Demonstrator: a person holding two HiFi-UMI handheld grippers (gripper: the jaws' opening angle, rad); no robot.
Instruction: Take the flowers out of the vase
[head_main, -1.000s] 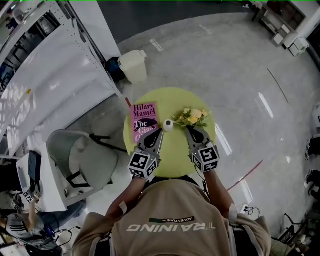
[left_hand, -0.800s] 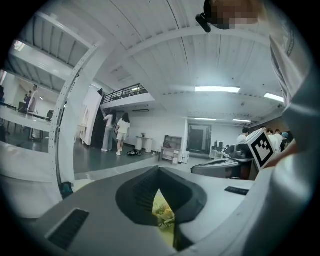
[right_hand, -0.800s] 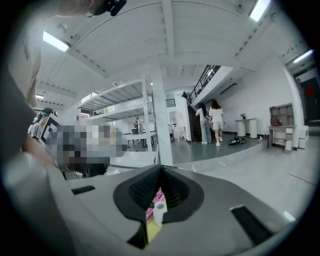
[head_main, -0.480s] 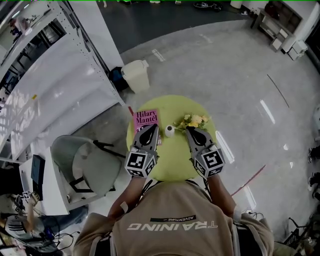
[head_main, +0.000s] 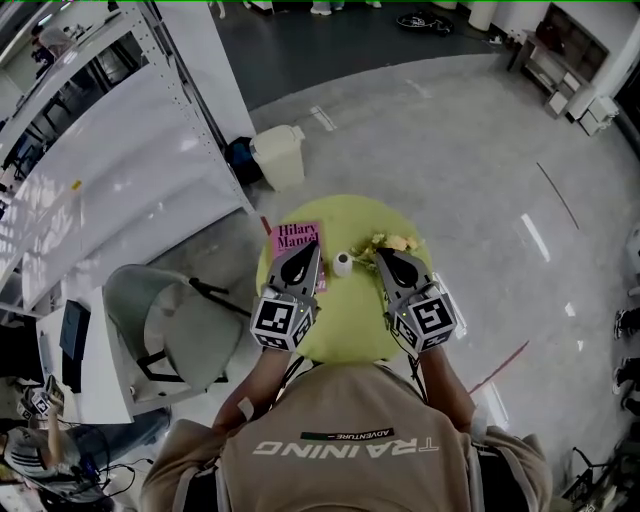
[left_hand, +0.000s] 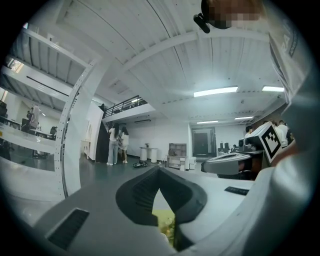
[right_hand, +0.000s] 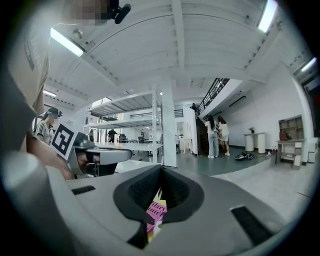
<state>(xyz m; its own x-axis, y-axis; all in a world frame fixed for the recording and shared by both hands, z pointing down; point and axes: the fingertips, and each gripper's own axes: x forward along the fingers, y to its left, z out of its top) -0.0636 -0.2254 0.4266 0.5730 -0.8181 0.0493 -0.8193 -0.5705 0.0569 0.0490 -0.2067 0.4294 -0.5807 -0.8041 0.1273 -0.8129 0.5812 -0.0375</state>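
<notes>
A small white vase (head_main: 342, 264) stands upright on the round yellow-green table (head_main: 350, 320). The yellow flowers (head_main: 393, 242) lie on the tabletop to its right, outside the vase and partly hidden behind my right gripper (head_main: 384, 253). That gripper is shut and holds nothing, raised above the table. My left gripper (head_main: 305, 250) hovers left of the vase over the pink book (head_main: 296, 238), also shut and empty. In the left gripper view the left gripper (left_hand: 159, 169) points level into the room, its jaws meeting at the tips. The right gripper (right_hand: 161, 169) does the same in the right gripper view, with the pink book (right_hand: 156, 212) showing below its jaws.
A grey chair (head_main: 165, 335) stands left of the table and a cream bin (head_main: 279, 156) beyond it. White shelving (head_main: 110, 170) runs along the left. Several people (right_hand: 217, 135) stand far off in the hall.
Both grippers have risen from the tabletop, still shut. The flowers stay on the table beside the vase.
</notes>
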